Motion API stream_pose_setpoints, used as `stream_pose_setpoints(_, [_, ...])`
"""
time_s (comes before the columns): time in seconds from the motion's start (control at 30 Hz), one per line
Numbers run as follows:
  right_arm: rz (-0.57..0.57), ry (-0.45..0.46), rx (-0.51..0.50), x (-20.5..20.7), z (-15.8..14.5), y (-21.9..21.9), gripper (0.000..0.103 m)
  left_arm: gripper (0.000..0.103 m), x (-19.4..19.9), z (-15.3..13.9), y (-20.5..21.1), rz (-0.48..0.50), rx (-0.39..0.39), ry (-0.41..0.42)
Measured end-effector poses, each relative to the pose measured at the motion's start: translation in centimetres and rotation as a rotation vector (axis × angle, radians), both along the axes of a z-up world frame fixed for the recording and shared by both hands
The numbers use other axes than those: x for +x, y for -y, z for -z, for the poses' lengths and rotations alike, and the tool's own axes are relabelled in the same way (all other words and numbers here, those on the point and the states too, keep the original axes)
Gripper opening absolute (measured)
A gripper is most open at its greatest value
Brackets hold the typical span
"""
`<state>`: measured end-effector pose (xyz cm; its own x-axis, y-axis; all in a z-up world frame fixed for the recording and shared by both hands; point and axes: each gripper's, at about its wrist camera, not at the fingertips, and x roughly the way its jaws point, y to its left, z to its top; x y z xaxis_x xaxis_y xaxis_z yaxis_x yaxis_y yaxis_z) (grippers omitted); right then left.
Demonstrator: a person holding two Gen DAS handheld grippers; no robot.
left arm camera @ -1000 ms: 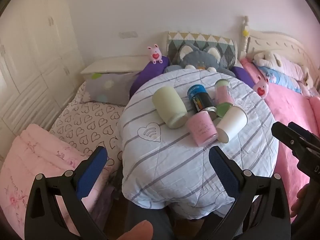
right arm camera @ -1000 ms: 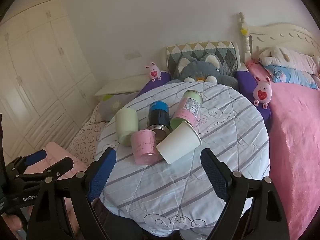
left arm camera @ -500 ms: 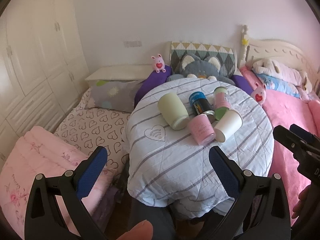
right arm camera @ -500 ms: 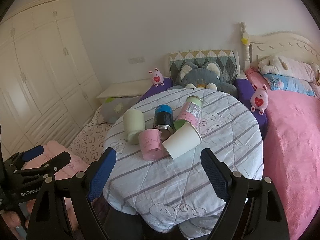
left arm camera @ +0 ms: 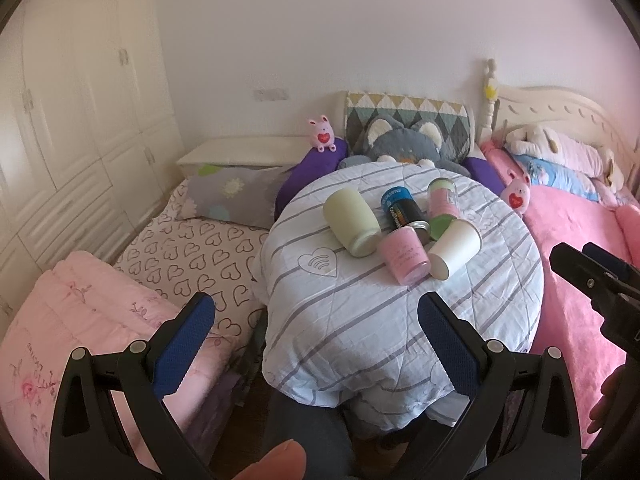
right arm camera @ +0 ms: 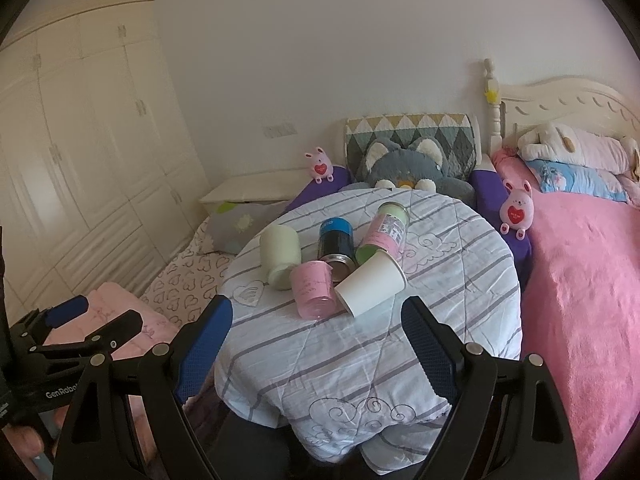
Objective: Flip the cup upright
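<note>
Cups (right arm camera: pixel 370 283) toppled on table (right arm camera: pixel 460 280); "GenRobot" on left claw (right arm camera: pixel 94 320); both claws (right arm camera: pixel 316 328) apart.

A round table (left arm camera: pixel 360 312) draped in a striped quilt carries five things lying on their sides; green cup (left arm camera: pixel 352 218), pink cup (left arm camera: pixel 404 256), white paper cup (left arm camera: pixel 456 248). Behind them, a dark can (left arm camera: pixel 400 210); a pink-green canister (left arm camera: pixel 442 202).

Plain white wall (left arm camera: pixel 360 32) behind. Cream panelled wardrobe (right arm camera: pixel 72 152) along the left side. Cream carved wooden headboard (right arm camera: pixel 568 100) at right, above a bed with pink fleece blanket (right arm camera: pixel 580 280). Even daylight throughout.
</note>
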<state>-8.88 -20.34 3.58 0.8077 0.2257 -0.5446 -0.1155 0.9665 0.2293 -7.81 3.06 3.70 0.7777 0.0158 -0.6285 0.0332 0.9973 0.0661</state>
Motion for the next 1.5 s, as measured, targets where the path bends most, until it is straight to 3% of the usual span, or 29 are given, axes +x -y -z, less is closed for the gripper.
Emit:
stream_pose_setpoints(0.9, [-0.001,-0.001,0.001,0.1,-0.1,-0.3,0.088,0.103,-0.9,-0.2,-1.0,-0.002,-0.003,0.000])
stream_pose_setpoints(1.13, [0.006,-0.059,-0.005,2.5,1.4,-0.2,0.088,0.103,2.3,0.8,-1.3,-0.010,-0.005,-0.058])
stream_pose_setpoints(1.5, [0.069,-0.230,0.044,9.9,6.7,1.0,0.088,0.103,8.8,4.4,-1.1,-0.006,0.005,-0.154])
